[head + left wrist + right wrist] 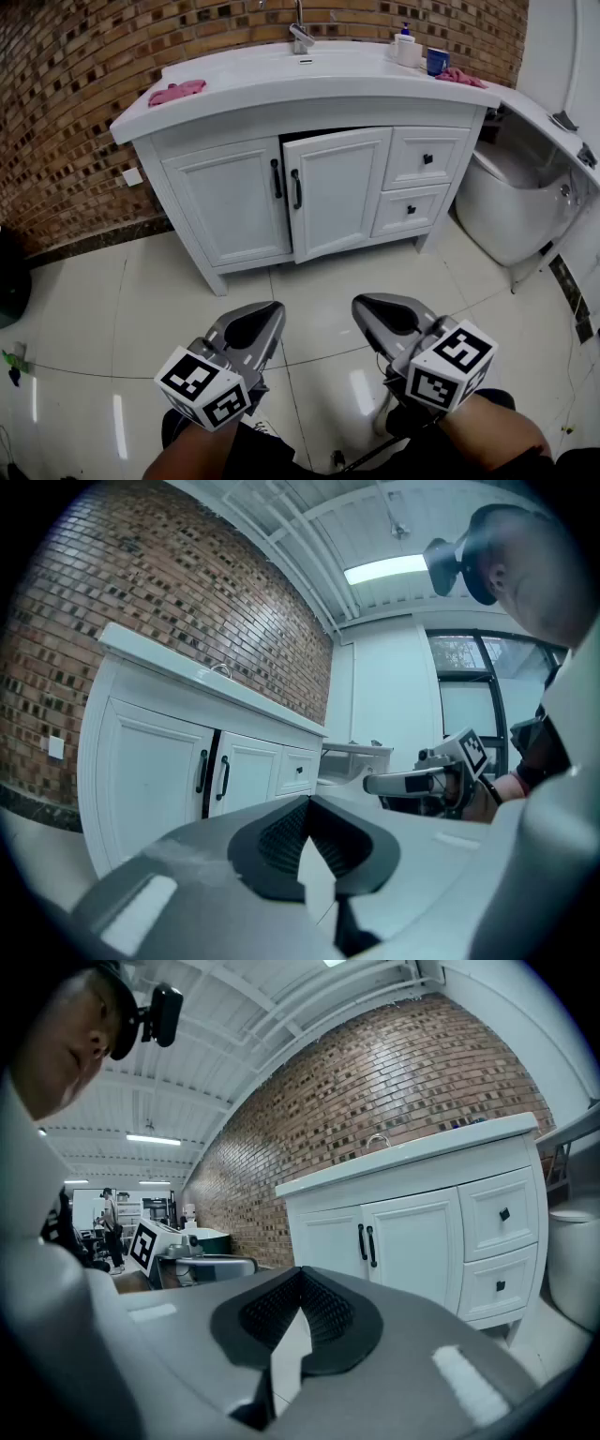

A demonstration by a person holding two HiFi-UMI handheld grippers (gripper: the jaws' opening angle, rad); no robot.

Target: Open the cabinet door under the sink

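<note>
Cabinet (187,155) in white stands against a brick wall (66,112) under a white countertop with a sink and faucet (300,37). Below the sink it has 2 doors, each with a black vertical handle on its inner edge. The left door (230,202) sits flush in its frame. The right door (337,192) stands slightly ajar, its handle edge swung out from the frame, with a dark gap showing along its top. To the right of the doors are 2 drawers (427,157), one above the other. On the countertop a pink cloth (176,91) lies at the left end, and a blue cup (437,61) stands beside a second pink cloth (459,77) at the right end. A toilet (511,202) sits just right of the cabinet. Both grippers are held low over the pale tiled floor (112,300), well apart from the cabinet and side by side, pointing roughly level toward it. The left gripper (255,328) has its jaws brought together at the tips with nothing between them. The right gripper (394,319) likewise has its jaws together and empty. Neither touches a door or handle.
</note>
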